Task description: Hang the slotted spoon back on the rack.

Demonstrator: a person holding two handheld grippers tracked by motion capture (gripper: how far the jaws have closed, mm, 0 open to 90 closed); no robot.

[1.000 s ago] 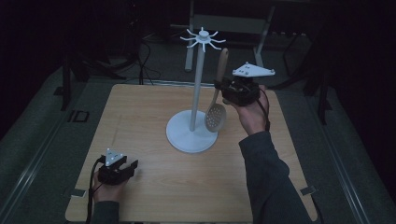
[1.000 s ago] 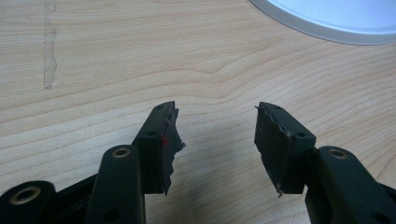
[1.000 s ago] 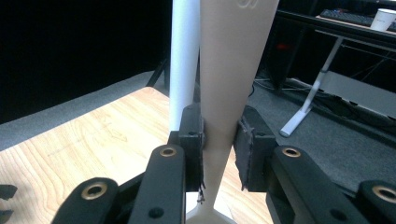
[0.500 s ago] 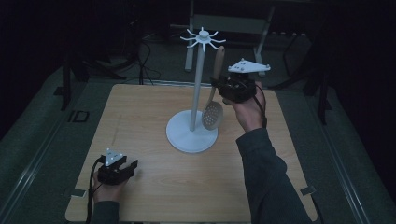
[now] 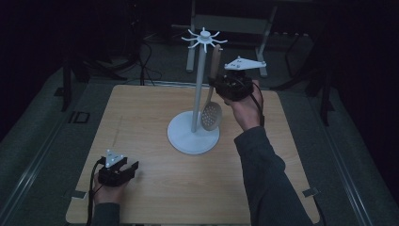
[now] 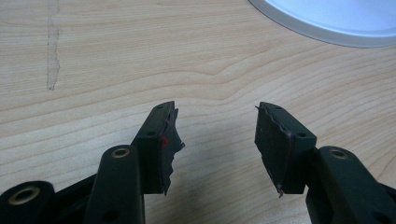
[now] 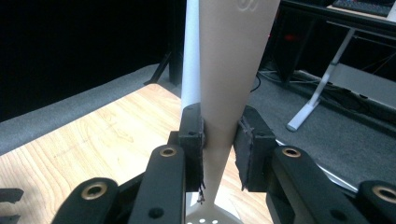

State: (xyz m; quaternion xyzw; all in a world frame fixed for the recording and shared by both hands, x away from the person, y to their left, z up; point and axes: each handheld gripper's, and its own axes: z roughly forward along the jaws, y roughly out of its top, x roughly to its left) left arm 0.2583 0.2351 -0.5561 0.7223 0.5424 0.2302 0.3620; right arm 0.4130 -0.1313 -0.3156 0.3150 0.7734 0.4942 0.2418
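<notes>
- I am holding the slotted wooden spatula [image 5: 212, 101] in the right tongs [image 5: 221, 84], gripped on its handle so that the perforated blade is hanging down and the top end is pointing up toward the hooks
- In the right gripper view the pads are pressing on both flat sides of the handle [image 7: 229, 93], a firm pinch partway along, which is keeping the spatula close to upright while I am lining it up
- The spatula is hanging in the air just beside the white pole of the utensil stand [image 5: 200, 89], blade above the round base [image 5: 188, 141] and clear of it; I judge that I am carrying it this high so that the handle's top can meet one of the radial hooks on the crown [image 5: 203, 37]
- Whether the handle end is already over a hook I cannot tell; from the high view it is sitting just under the crown, slightly to the right of the pole
- My left tongs [image 5: 129, 168] are resting low on the wooden bench [image 5: 141, 117] near the front left corner, well apart from the stand, parked out of the way
- The left gripper view is showing their jaws standing wide with bare wood grain between them, holding nothing, and an edge of the stand's base [image 6: 327, 23] at the top
</notes>
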